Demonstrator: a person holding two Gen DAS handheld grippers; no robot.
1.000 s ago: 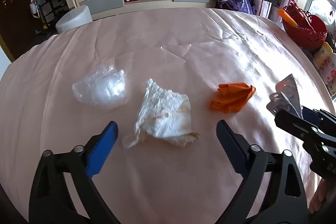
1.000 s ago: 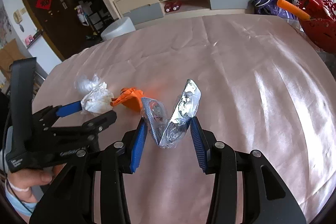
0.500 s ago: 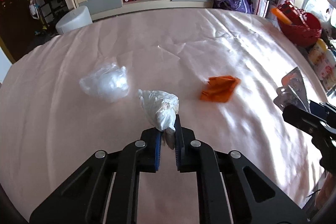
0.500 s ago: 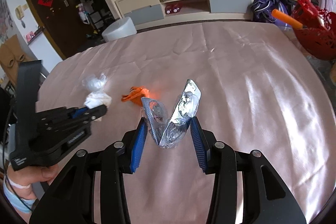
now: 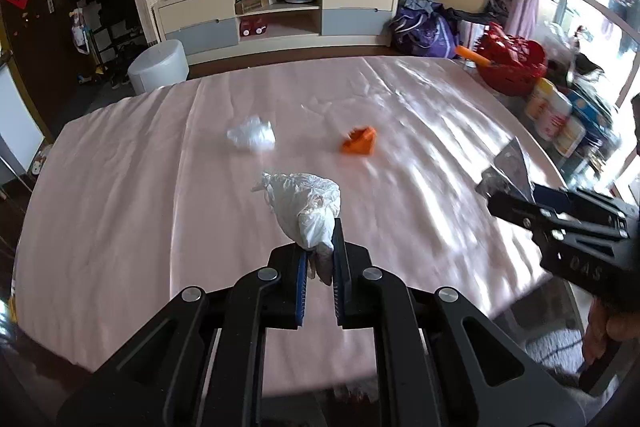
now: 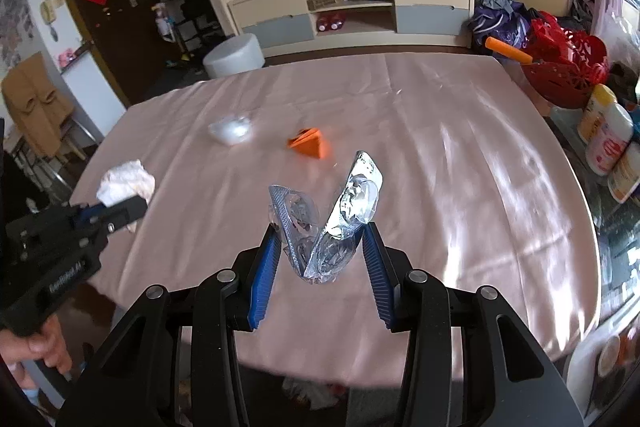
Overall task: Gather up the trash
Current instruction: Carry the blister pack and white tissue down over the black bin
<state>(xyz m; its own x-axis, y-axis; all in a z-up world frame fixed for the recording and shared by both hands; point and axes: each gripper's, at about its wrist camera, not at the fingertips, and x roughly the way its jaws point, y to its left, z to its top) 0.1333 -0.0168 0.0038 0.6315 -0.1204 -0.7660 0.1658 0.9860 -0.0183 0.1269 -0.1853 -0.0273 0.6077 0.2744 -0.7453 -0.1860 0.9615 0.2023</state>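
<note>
Above a desk (image 5: pixel 120 227) draped in glossy pink cloth, the left gripper (image 5: pixel 320 267) pinches a crumpled white tissue (image 5: pixel 308 207), its blue ribbed pads nearly closed on the wad. The right gripper (image 6: pixel 322 259) clamps a folded silver blister pack (image 6: pixel 344 211), foil dimpled and shiny. On the cloth at twelve o'clock of the left gripper lie a clear crinkled plastic wad (image 5: pixel 253 138) and, at one o'clock, an orange scrap (image 5: pixel 359 143). Raised lettering on each gripper body is too blurred to read. A red basket (image 6: pixel 560 67) sits off the desk at two o'clock.
</note>
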